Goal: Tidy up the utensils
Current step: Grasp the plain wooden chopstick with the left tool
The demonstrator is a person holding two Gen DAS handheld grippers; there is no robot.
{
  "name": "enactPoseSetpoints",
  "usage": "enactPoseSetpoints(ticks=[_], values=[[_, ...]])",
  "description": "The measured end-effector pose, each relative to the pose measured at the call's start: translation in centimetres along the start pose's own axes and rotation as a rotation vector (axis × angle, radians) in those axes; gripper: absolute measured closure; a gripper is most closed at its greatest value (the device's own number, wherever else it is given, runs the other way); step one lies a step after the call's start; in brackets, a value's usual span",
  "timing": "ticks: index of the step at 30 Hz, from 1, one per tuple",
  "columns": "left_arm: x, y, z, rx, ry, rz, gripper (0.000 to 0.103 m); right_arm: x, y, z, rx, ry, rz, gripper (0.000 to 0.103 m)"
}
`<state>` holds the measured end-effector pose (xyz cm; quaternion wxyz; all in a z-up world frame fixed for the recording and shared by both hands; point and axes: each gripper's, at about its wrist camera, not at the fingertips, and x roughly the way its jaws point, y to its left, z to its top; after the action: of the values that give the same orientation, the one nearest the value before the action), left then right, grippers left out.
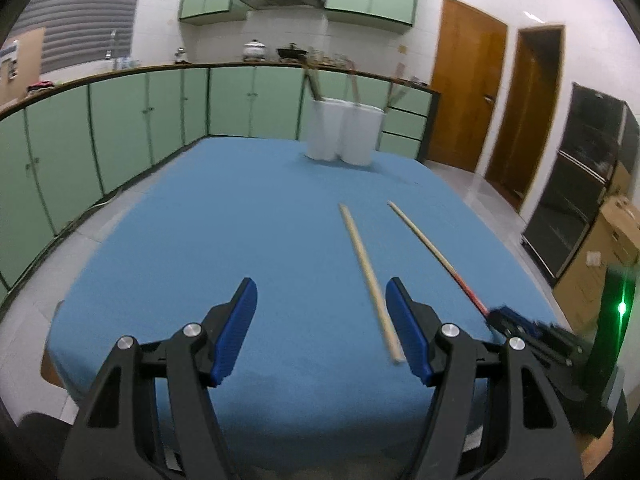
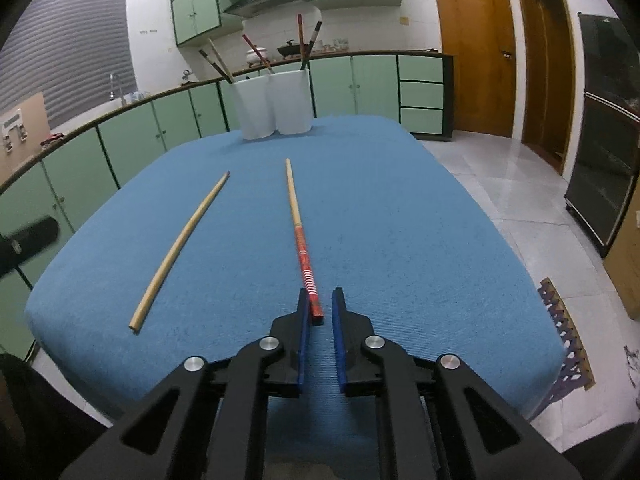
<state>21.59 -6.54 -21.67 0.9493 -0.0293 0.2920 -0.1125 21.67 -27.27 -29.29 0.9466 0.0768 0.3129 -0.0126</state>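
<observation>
Two chopsticks lie on the blue table [image 2: 400, 220]. A plain wooden chopstick [image 2: 182, 246] lies at the left; in the left wrist view it [image 1: 366, 272] runs just inside my right fingertip. A red-handled chopstick [image 2: 300, 236] lies in the middle, its red end between the jaws of my right gripper [image 2: 320, 304], which are narrowly apart around it. My left gripper [image 1: 320, 300] is wide open and empty above the table. Two white holders [image 2: 274, 106] with several chopsticks stand at the table's far edge; they also show in the left wrist view [image 1: 344, 132].
Green cabinets [image 1: 120, 120] run along the far wall and left side. Wooden doors [image 2: 476, 48] and a dark appliance [image 2: 608, 128] stand at the right. My right gripper shows in the left wrist view [image 1: 520, 324] at the table's right edge.
</observation>
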Motion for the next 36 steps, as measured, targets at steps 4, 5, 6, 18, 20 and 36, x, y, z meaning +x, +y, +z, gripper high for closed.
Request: enactPoseSetpoints(ticks=[4, 5, 6, 18, 20, 36], values=[[1.4, -2.4, -1.9, 0.046, 0.028, -0.006, 0.038, -0.4, -0.3, 0.3, -0.051, -0.006, 0.035, 0.084], [1.7, -2.6, -2.4, 0.049, 0.036, -0.004, 0.038, -0.6, -0.2, 0.3, -0.076, -0.011, 0.036, 0.083], [2.2, -3.0, -2.9, 0.054, 0.048, 0.001, 0.038, -0.7, -0.1, 0.1, -0.097, -0.014, 0.038, 0.083], [5.0, -3.2, -3.9, 0.063, 0.092, 0.029, 0.072, 0.3, 0.0, -0.1, -0.111, -0.001, 0.064, 0.082], [5.1, -3.2, -4.0, 0.063, 0.085, 0.038, 0.082, 0.6, 0.2, 0.1, -0.112, -0.001, 0.058, 0.082], [5.1, -2.8, -3.9, 0.067, 0.091, 0.042, 0.066, 0.4, 2.0, -0.5, -0.14, -0.003, 0.065, 0.082]])
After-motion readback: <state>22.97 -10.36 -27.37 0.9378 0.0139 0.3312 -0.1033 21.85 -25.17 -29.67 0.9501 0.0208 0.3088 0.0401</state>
